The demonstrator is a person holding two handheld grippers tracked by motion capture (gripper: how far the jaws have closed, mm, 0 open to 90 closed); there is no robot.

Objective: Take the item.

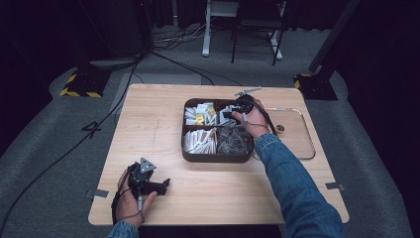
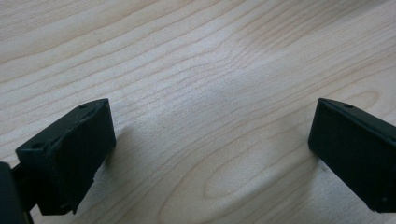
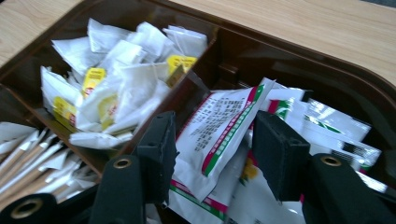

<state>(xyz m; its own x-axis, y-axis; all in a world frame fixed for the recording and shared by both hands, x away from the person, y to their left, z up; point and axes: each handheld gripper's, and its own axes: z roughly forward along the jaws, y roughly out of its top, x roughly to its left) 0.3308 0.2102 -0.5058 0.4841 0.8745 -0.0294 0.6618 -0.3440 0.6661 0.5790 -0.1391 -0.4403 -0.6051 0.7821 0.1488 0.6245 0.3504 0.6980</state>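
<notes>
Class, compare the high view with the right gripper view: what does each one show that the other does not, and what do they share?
High view alone: the whole wooden table, the left claw resting on it near the front edge, the clear tray beside the box, and the grey floor.

Right gripper view alone: printed text and red-green edging on the sachet standing between the right claw jaws, and yellow tags on the tea bags.

Both: the brown divided box and its packets.

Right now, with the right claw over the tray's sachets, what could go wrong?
1. The right claw straddles one sachet lying on others; it might grab two or slip off the glossy film.
2. Its left-hand jaw sits near the divider and could snag it, shifting the tray.
</notes>
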